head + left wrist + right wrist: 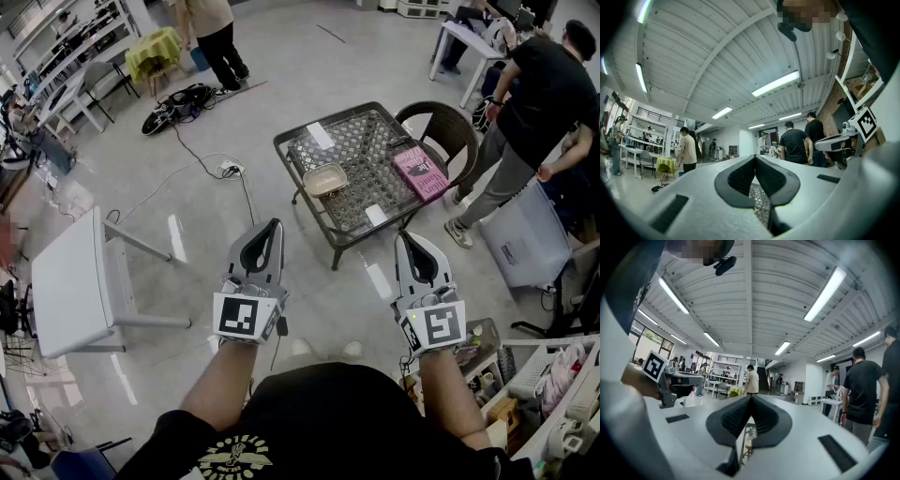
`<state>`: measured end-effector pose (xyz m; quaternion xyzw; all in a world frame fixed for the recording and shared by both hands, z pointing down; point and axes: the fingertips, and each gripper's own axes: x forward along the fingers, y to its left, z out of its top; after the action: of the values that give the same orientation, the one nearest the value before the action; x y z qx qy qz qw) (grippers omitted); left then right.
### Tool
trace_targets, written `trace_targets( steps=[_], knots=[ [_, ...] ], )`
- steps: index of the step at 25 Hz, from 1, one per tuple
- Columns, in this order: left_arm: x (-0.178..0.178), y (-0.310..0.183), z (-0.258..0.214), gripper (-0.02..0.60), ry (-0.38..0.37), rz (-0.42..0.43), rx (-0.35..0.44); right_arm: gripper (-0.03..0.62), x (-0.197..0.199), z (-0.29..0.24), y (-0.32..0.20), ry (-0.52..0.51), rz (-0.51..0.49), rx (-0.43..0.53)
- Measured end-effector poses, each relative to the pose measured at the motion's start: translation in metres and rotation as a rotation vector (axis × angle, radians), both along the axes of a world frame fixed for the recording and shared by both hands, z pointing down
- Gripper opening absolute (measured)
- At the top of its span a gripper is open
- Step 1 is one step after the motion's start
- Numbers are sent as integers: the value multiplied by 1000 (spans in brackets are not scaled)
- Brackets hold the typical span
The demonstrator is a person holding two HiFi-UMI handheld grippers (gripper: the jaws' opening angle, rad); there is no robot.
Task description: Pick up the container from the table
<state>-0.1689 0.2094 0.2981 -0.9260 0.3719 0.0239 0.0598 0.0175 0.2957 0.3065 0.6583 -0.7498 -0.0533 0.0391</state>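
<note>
Head view, looking steeply down: a person holds two grippers out over a pale floor. The left gripper [275, 225] and the right gripper [403, 236] each have their jaws pressed together at the tips, with nothing between them. Each gripper's own view confirms this.

The container [325, 178], a small beige open-topped tub, sits on a low dark table [361, 150] with a mesh-patterned top. The table is further away than both grippers, and the tub sits close to its near-left rim. A pink book [420, 172] lies to its right, well apart from it. A wicker chair [448, 127] stands at the table's far right.

Likely risks:
- Both grippers would have to open first, because closed tips would only push the tub.
- A push from the right could slide the tub off the near-left rim.
- A cable [202, 155] runs across the floor to the left of the table and could catch a foot.

What the tub holds cannot be made out. Both gripper views show mostly ceiling and room. A thin strip of the scene shows between the jaws, and the tub cannot be picked out in it.
</note>
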Motion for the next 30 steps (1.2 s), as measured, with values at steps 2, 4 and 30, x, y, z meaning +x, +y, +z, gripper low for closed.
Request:
trace_targets(
  steps=[2,4,30],
  knots=[
    [0,1,2,3,-1,-7,-5,11,1,1,0,-1,-5,-3],
    [2,1,2,3,-2,-8,-7,11,2,1,0,-2,-7,-4],
    [-49,-21,30,3,-4,62,-60,12,-40,5,1,-24,88,-1]
  ],
)
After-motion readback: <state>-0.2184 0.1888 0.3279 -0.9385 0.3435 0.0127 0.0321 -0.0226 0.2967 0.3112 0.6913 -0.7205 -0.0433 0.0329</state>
